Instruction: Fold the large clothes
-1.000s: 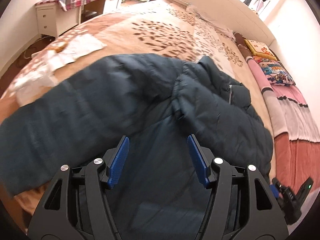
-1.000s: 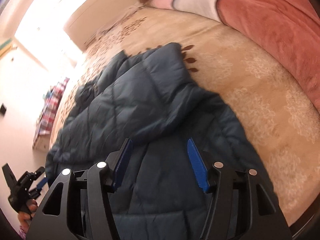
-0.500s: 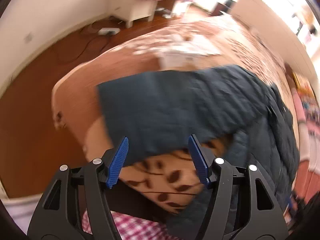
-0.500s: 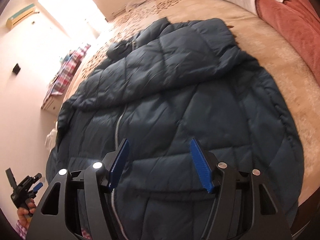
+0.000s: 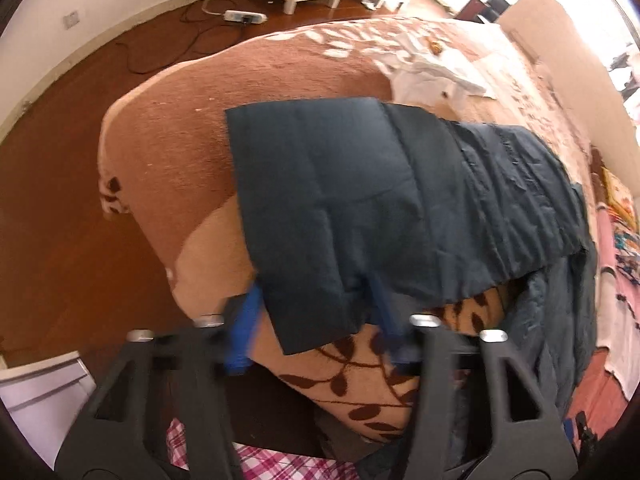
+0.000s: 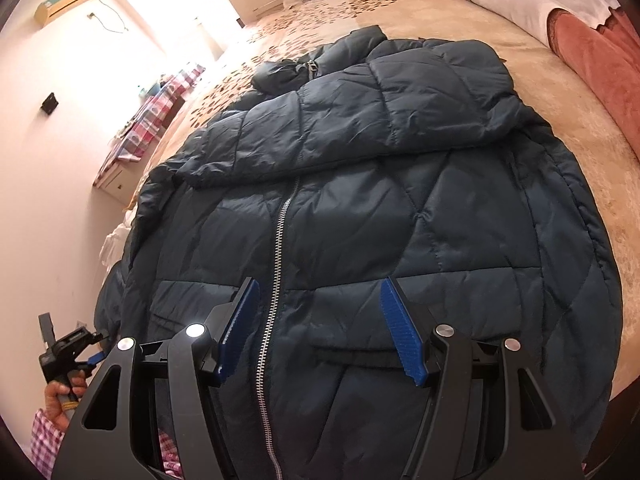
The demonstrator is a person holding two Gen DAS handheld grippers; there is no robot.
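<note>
left gripper [image 5: 316, 322]: has swung out from over the jacket body to the sleeve end at the bed's near corner; jaws closing, sleeve cuff between them, pads not clearly pressing yet, frame blurred
change: jaws were wide a moment ago, now narrowing on the cuff; judged as the start of the sleeve fold-in
sleeve [image 5: 360, 200]: dark blue quilted, stretched flat out from the jacket toward the bed [image 5: 168, 128] corner, cuff hanging just over the bed edge
jacket [image 6: 360, 208]: large dark blue puffer, lying front-up on the bed, zipped, silver zipper [image 6: 276, 264] running down the middle; other sleeve already folded across the chest, collar at the far end from the hem
right gripper [image 6: 316, 328]: has slid from the jacket's side to hover over the hem, astride the zipper line; jaws released, wide apart, nothing gripped
person's hand [image 6: 60, 394]: seen left of the jacket hem, holding the left gripper's handle
white clothes [image 5: 436, 72]: heap on the bed beyond the sleeve, not touching it as far as visible
task stage: early, one sleeve in, second sleeve about to be taken, body not yet folded
</note>
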